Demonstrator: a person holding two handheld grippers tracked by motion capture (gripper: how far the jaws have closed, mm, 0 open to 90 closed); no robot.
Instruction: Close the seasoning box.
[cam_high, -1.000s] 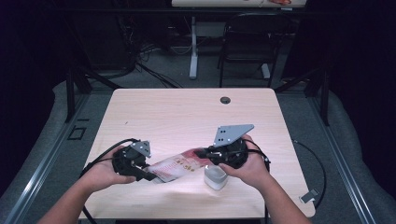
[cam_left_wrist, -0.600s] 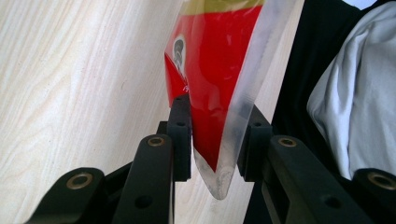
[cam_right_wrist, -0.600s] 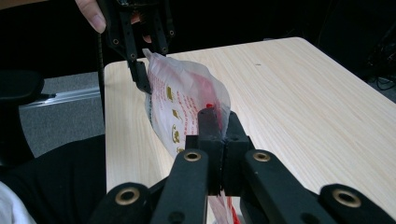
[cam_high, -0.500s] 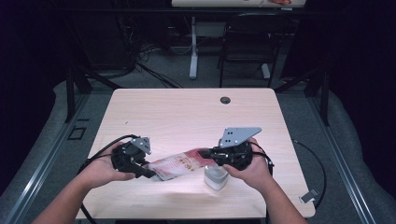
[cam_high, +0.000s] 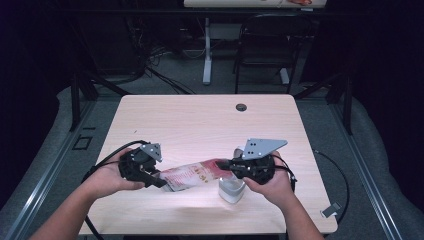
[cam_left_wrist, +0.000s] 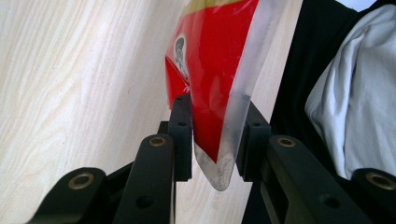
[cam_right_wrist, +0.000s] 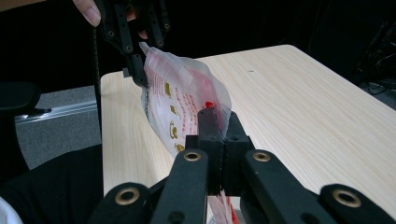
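Clearly the pouch is behaving as light, limp, slippery film, best gripped at its flat sealed edges. It is hanging just above the table, stretched between both tools beside a white cup. The right gripper is clamping one end tight. The left gripper is straddling the other seal, jaws part-closed, pads seemingly not pressing. Both hands are holding low and level.

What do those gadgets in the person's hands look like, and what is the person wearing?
Each hand holds a black gadget with two jointed jaws and brass-coloured pivot pins. The left gripper carries a small grey plate, the right gripper a larger grey three-cornered plate with dots. A black cable trails from each. The forearms are bare; black and white clothing shows in the left gripper view.
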